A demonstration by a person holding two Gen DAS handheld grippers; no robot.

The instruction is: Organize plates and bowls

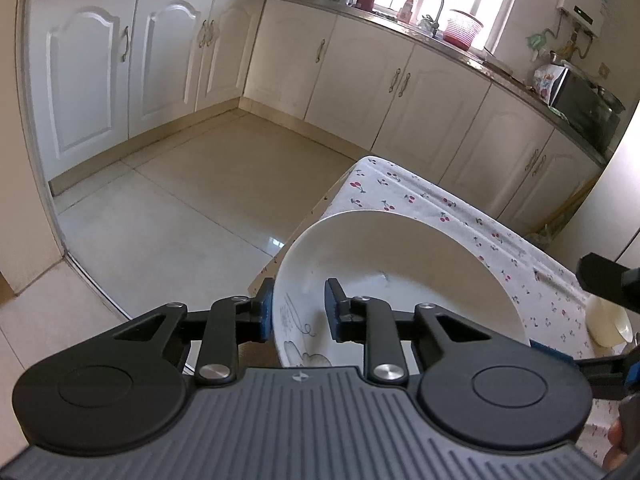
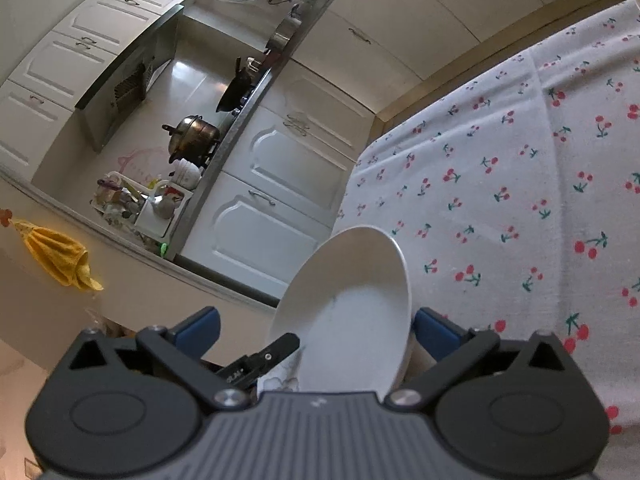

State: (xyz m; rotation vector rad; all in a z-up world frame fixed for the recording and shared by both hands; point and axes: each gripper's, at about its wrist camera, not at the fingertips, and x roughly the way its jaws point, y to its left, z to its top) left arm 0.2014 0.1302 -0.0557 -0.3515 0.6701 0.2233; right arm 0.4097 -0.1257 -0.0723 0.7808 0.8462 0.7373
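Leftmost in the left wrist view, cream cabinet doors (image 1: 160, 60) and a tiled floor (image 1: 180, 200) fill the frame. Further right, the left gripper (image 1: 298, 312) is clamped on the near wall of a white bowl (image 1: 400, 272): one blue pad sits against the outside, where a faint line drawing decorates the wall, and the other pad presses the inside. The bowl is at the corner of a table under a cherry-print cloth (image 1: 460, 208), its near side overhanging the edge. At the far right edge, part of the right gripper's black finger reaches in, with a smaller cream dish (image 1: 610, 326) on the cloth behind it.

In the right wrist view, a yellow towel (image 2: 60, 256) hangs at the left. Toward the middle, the right gripper (image 2: 316, 332) stands wide apart, its blue pads flanking the bowl (image 2: 352, 300) without pressing it. The cherry-print cloth (image 2: 520, 160) spreads to the right.
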